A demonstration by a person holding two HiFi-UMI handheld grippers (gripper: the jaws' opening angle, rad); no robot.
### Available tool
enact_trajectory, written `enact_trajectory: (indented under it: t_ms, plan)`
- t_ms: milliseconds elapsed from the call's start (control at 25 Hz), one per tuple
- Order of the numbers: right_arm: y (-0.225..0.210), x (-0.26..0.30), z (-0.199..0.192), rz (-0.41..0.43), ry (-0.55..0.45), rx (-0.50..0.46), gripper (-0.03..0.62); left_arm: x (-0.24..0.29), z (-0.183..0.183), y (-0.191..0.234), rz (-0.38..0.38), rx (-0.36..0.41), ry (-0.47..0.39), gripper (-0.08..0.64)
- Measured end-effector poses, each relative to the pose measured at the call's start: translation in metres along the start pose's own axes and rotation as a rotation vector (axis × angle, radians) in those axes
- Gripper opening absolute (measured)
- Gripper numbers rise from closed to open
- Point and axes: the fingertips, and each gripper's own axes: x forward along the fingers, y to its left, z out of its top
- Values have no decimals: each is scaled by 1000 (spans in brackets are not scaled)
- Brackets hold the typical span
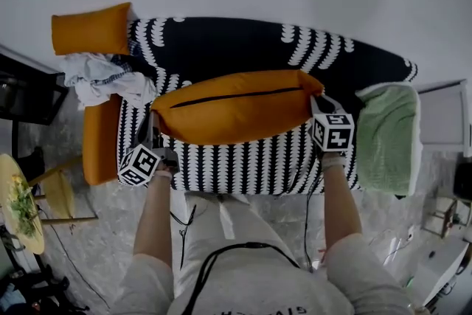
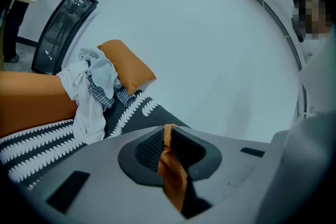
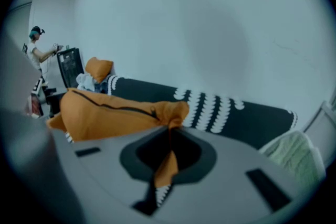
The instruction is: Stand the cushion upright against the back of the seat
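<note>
I have L gripper (image 2: 167,150) jaws clamped on orange zipped fabric cushion (image 1: 236,108) corner; R gripper (image 3: 169,153) jaws clamped on opp. corner; cushion over black-white patterned sofa (image 1: 243,162).

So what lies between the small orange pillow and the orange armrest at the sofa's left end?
Crumpled white and checked clothes; the head view shows them best.

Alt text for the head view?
The left gripper and right gripper each pinch one end of a long orange cushion over a black-and-white sofa. A smaller orange cushion and crumpled clothes sit at the sofa's left end, a green cushion at its right.
</note>
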Motion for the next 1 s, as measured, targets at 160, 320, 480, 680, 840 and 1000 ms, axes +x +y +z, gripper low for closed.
enact_trajectory:
  t_ms: [160,320,480,680,840,1000]
  plan:
    - [0,4,-3,17,10,51,26,14,9,-12,-78,-76,-29,67]
    - [1,11,-2,15,26,62,26,26,14,-19,-124,-96,-19,66]
    - [-1,19,7,17,20,98,26,39,20,-21,-137,-117,-21,64]
    - [-2,28,17,18,27,119,26,59,26,-27,-173,-166,-8,64]
    - [-5,37,24,15,25,140,25,75,31,-26,-183,-192,-2,64]
    - [-5,45,29,16,32,151,25,89,35,-25,-183,-198,6,64]
